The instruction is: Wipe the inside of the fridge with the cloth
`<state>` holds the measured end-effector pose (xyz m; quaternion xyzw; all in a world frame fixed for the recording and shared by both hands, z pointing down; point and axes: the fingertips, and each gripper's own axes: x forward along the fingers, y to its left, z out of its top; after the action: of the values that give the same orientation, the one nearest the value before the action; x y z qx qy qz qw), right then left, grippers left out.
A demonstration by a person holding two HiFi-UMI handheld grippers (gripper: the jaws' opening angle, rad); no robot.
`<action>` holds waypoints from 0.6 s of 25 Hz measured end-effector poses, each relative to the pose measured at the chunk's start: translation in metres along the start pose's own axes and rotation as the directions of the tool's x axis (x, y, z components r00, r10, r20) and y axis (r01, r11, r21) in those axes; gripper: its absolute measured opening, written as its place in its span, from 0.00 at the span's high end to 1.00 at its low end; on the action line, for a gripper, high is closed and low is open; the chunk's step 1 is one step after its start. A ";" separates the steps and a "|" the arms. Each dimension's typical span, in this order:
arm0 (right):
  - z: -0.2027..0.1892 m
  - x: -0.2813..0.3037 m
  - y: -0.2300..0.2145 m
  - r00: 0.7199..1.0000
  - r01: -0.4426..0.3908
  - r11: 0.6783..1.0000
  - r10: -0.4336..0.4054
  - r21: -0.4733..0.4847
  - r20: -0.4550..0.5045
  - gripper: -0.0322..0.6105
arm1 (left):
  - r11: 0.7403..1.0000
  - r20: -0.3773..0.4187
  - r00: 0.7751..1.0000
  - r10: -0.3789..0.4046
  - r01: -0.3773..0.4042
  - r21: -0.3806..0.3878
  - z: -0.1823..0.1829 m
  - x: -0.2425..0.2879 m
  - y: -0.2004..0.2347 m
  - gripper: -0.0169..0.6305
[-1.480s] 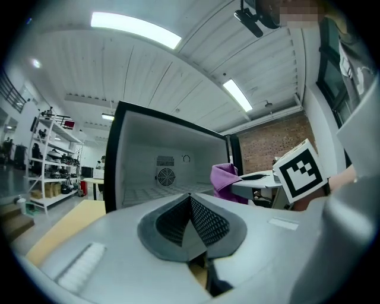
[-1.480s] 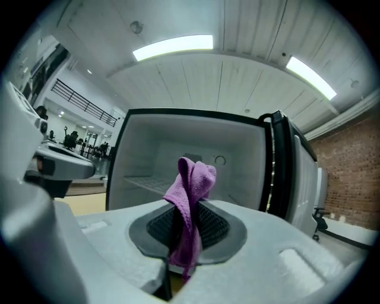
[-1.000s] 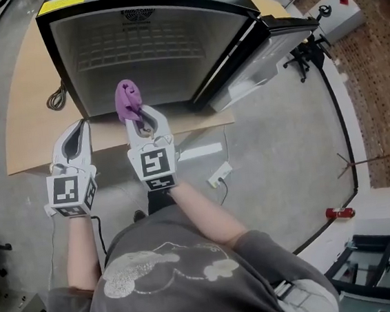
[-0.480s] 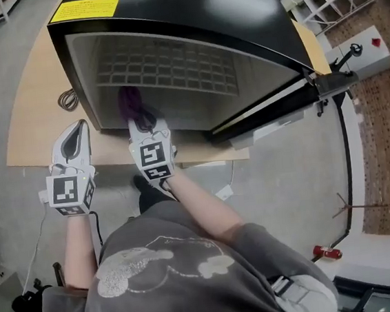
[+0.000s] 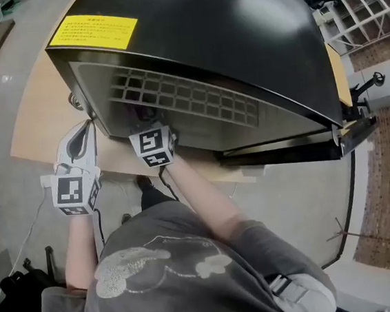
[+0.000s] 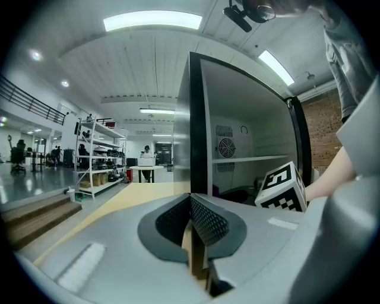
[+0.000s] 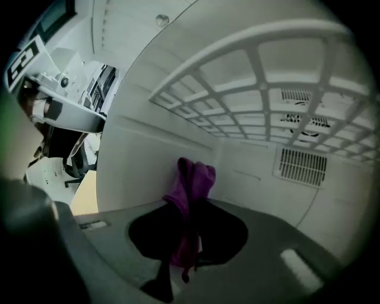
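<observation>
The black fridge stands open, its white inside facing me. My right gripper is shut on the purple cloth, which sticks up from the jaws close to the white left inner wall. In the head view only its marker cube shows at the fridge's mouth; the jaws are hidden inside under the wire shelf. My left gripper hangs outside, just left of the fridge's front corner, shut with nothing in it.
The fridge rests on a light wooden board on a grey floor. Its door hangs open to the right. A white wire shelf runs overhead inside, and a vent grille sits on the back wall. A coiled cable lies left of the fridge.
The right gripper has gone forward with the cloth from in front of the fridge into its inside. The left gripper has kept its place beside the fridge.
</observation>
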<state>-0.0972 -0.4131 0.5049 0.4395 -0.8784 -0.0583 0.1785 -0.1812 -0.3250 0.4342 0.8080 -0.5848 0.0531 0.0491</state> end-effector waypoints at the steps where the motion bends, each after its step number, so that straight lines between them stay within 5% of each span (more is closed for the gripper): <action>1: 0.002 0.005 0.001 1.000 -0.014 1.000 0.014 -0.004 0.004 0.88 | 1.000 -0.004 1.000 0.005 -0.005 -0.003 0.000 0.000 0.000 0.95; 15: 0.012 -0.030 0.052 0.992 -0.114 0.992 0.116 -0.053 0.046 0.88 | 1.000 0.001 1.000 -0.014 0.014 -0.014 -0.001 -0.023 -0.005 0.95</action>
<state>-0.1241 -0.3586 0.4991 0.3818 -0.9047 -0.0809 0.1709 -0.1839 -0.3018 0.4314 0.8117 -0.5794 0.0483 0.0549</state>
